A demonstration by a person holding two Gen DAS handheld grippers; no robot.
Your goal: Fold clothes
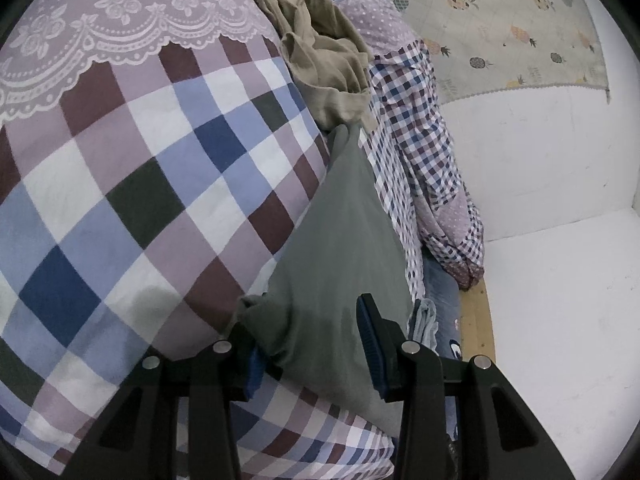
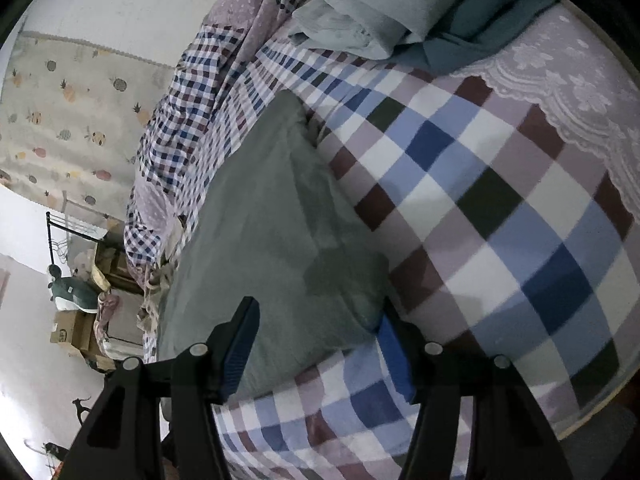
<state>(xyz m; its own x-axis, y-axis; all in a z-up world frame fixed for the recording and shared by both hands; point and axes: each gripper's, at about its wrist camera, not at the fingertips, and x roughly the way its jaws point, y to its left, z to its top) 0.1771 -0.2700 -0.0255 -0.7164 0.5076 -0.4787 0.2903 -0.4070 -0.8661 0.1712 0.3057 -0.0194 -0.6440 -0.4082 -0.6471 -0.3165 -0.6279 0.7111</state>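
A: What do the jaws hold?

B: The left gripper is clamped on a corner of the grey garment; the right gripper's jaws stand apart around its other end.

A: And progress?

B: It lies partly folded on the checked bed; a tan garment and pale clothes wait unfolded.

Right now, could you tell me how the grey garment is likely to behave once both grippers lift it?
The grey garment looks soft and creased, so it will probably droop between the left gripper and right gripper. It seems thin, likely light. Its far end may drag across the checked cover.
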